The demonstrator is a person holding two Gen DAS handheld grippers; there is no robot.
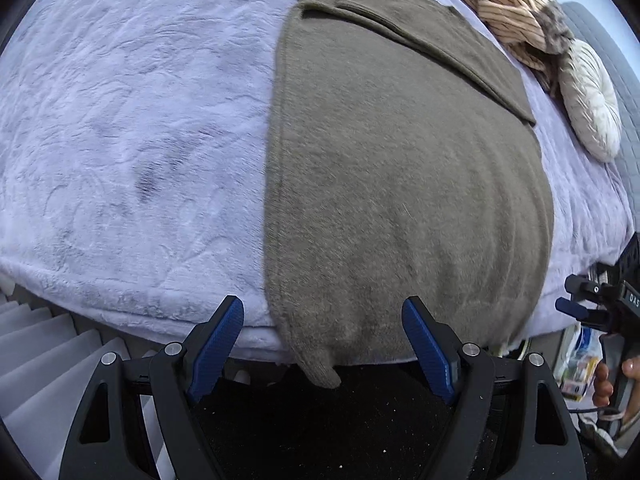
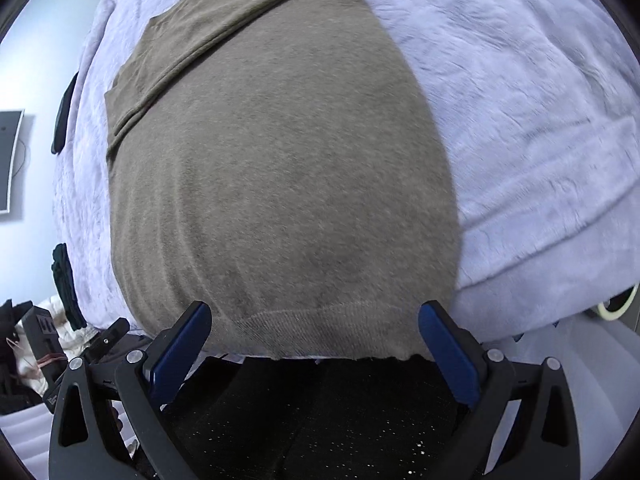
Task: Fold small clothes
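Pillows (image 1: 592,108) lie beside sweater (image 1: 400,200) on blanket (image 1: 120,120)

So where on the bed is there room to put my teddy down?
The big free patch is the purple blanket beside the long edge of the brown sweater, with nothing lying on it. The other side is crowded: a striped cloth and a round cream pillow sit close by. The sweater fills the middle.

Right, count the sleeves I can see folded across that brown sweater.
1. The sleeve lies folded diagonally across the upper part of the brown sweater, toward its far end on the lilac blanket. A second sleeve may be hidden underneath.
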